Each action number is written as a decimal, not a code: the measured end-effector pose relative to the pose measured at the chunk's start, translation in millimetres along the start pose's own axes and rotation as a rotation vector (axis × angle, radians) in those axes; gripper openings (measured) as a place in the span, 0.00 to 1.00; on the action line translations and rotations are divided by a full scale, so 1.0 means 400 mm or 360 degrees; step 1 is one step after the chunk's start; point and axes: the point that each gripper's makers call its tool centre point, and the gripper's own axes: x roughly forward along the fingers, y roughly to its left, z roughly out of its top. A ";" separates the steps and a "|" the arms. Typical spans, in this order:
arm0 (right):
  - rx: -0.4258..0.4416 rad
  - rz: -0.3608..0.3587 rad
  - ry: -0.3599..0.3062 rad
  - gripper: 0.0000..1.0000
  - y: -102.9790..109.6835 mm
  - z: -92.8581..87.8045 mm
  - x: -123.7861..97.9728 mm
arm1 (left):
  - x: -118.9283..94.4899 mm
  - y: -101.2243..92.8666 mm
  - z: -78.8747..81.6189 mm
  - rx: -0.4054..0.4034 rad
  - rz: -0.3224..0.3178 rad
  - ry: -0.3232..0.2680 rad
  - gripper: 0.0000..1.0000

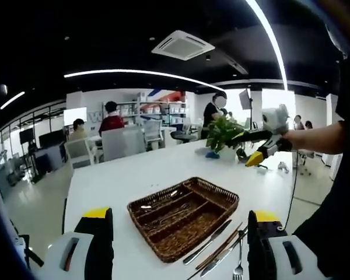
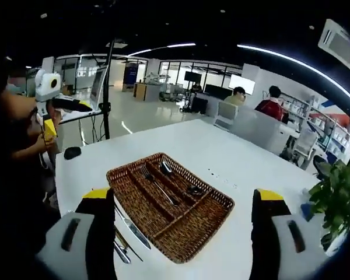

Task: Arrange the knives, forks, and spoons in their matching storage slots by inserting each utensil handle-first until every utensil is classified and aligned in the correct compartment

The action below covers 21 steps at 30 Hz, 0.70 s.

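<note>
Brown wicker, woven into a shallow rectangular cutlery tray (image 1: 221,197), lies on the white table (image 1: 134,175) with its long axis running diagonally in the left gripper view, from lower left to upper right. Lengthwise wicker dividers split it into long slots, with a shorter section at one end. In the right gripper view the same tray (image 2: 125,175) runs from upper left to lower right; a metal fork (image 2: 154,184) lies along a middle slot, parallel to the dividers, its tines toward the far end, and a metal spoon (image 2: 166,168) rests in the neighbouring slot, bowl toward the far end.

Just beside the tray's near long edge, loose utensils lie on the table roughly parallel to it: a steel table knife (image 1: 207,242), a pair of dark brown chopsticks (image 1: 220,248) and a second fork (image 1: 239,262), tines toward the camera. In the right gripper view another knife (image 2: 131,228) lies along the tray's edge.

The left gripper (image 1: 178,245) holds nothing, its black-and-yellow jaws standing wide apart above the table's near edge. The right gripper (image 2: 181,233) is likewise spread wide and empty, and appears in the left gripper view (image 1: 262,153) raised above the far side of the table, near a green potted plant (image 1: 221,131). Seated people occupy the office background.
</note>
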 end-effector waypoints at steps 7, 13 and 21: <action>0.0082 -0.0052 -0.0055 0.99 -0.018 -0.050 -0.117 | -0.006 -0.050 0.007 0.0028 0.0014 0.0033 1.00; 0.0108 -0.0077 -0.0086 0.99 -0.043 -0.079 -0.205 | -0.013 -0.070 0.039 0.0046 0.0087 0.0014 1.00; 0.0129 -0.0072 -0.0033 0.99 -0.046 -0.113 -0.269 | -0.009 -0.076 0.004 -0.0021 0.0127 0.0009 1.00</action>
